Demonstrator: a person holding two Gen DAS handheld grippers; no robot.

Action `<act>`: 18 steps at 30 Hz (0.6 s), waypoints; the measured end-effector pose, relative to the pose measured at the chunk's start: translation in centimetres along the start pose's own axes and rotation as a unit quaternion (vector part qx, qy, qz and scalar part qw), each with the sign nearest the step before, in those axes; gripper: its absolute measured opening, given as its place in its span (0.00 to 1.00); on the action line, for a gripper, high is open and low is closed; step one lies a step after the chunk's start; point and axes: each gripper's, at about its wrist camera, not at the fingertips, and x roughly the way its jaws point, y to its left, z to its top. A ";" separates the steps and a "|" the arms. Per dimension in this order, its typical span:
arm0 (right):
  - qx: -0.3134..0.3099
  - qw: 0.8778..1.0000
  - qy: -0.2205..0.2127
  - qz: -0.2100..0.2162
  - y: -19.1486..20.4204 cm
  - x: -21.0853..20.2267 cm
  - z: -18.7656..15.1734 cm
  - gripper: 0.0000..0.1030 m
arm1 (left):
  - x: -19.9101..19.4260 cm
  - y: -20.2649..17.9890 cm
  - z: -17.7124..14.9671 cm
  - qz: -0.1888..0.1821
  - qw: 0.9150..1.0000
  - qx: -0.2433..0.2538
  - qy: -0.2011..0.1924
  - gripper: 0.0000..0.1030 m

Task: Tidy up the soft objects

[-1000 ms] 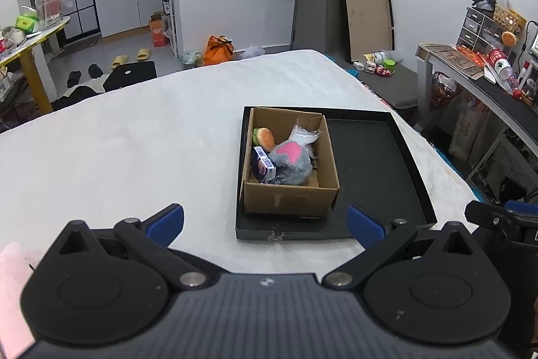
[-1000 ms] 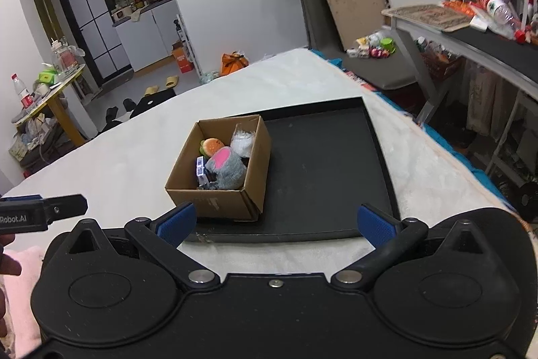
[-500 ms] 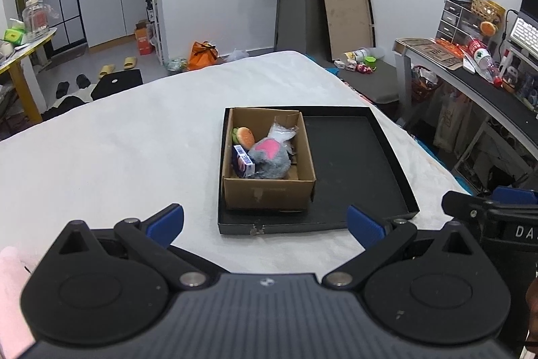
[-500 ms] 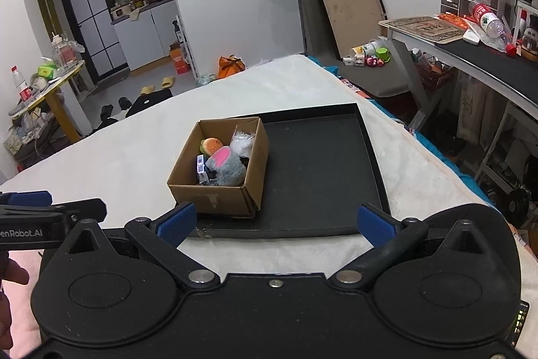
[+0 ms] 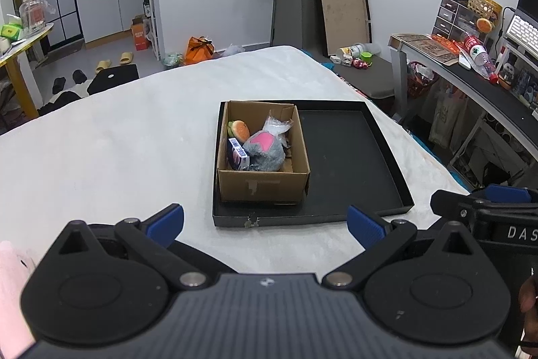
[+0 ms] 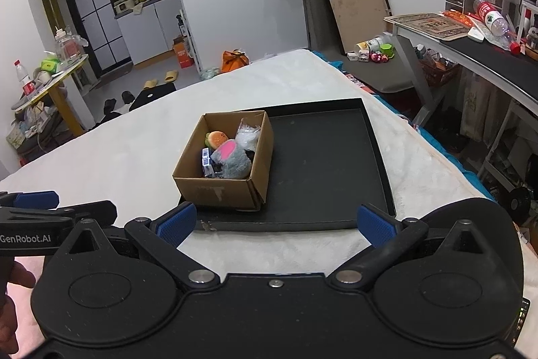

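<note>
- Left wrist view: the left gripper (image 5: 265, 224) hangs with fingers spread wide, empty, short of the tray (image 5: 353, 157).
- The right gripper (image 6: 275, 222) is likewise spread, empty.
- Plush toy (image 5: 264, 150) lies inside the cardboard box (image 5: 264, 187) on the tray's left side.

The left gripper (image 6: 37, 211) carried the white text "GenRobot.AI" on its black side. The right gripper (image 5: 484, 201) showed only the letters "DAS".

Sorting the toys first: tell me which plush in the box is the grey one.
The grey plush with a pink patch, toward the cardboard box's near wall; the orange burger plush sits behind it.
</note>
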 end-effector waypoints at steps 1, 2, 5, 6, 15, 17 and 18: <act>0.000 1.000 0.000 0.000 0.0 0.0 0.0 1.00 | 0.0 0.1 0.0 0.001 1.000 -0.001 0.000 1.00; 0.000 1.000 0.001 0.000 0.0 0.0 0.0 1.00 | 0.0 0.2 -0.1 0.002 1.000 -0.002 0.000 1.00; 0.000 1.000 0.000 -0.003 0.0 0.0 -0.1 1.00 | 0.1 0.4 0.0 0.001 1.000 -0.005 0.002 1.00; 0.001 1.000 0.001 -0.002 0.0 -0.1 -0.1 1.00 | 0.1 0.4 0.0 0.002 1.000 -0.005 0.002 1.00; -0.001 1.000 0.002 -0.003 0.1 -0.1 -0.1 1.00 | 0.2 0.7 0.1 0.001 1.000 -0.007 0.006 1.00; -0.001 1.000 0.003 -0.004 0.1 0.0 0.0 1.00 | 0.3 0.7 0.2 0.001 1.000 -0.007 0.007 1.00; 0.000 1.000 0.004 -0.003 0.1 0.0 0.0 1.00 | 0.3 0.7 0.2 0.002 1.000 -0.008 0.008 1.00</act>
